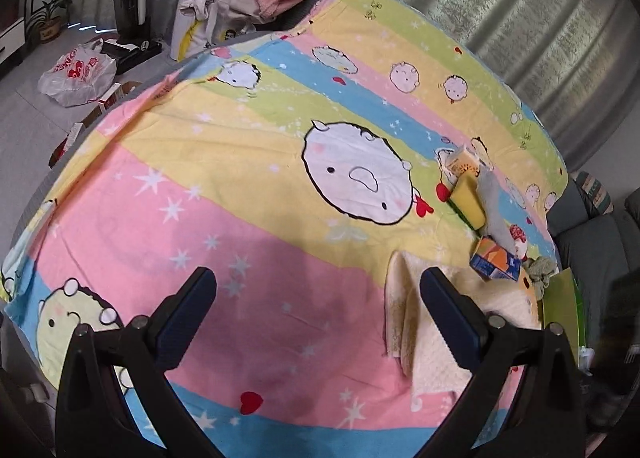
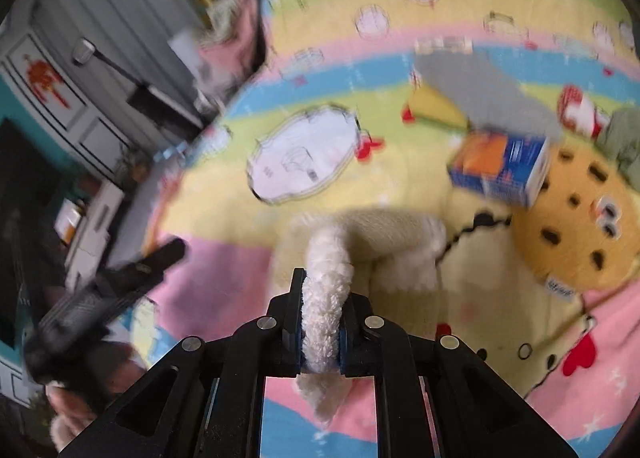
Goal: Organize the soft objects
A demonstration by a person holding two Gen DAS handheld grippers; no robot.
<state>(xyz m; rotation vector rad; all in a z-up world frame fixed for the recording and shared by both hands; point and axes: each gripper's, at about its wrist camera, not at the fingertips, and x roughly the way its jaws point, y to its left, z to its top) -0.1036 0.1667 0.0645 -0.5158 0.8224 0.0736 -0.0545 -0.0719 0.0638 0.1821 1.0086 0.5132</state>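
A cartoon-print sheet (image 1: 224,161) covers the counter. At its right side the cream fleece towel (image 2: 400,234) lies by the cookie-shaped plush (image 2: 576,225), carton (image 2: 500,165) and yellow sponge (image 1: 470,197). The right tongs (image 2: 322,322) are clamped on a fold of the towel; the left tongs (image 1: 318,318) gape empty above the sheet. Judged: folding is underway; next, carry the pinched edge across without dragging its neighbours.

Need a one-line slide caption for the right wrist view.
Right tool pinching a fluffy cream towel above the cartoon-print sheet.
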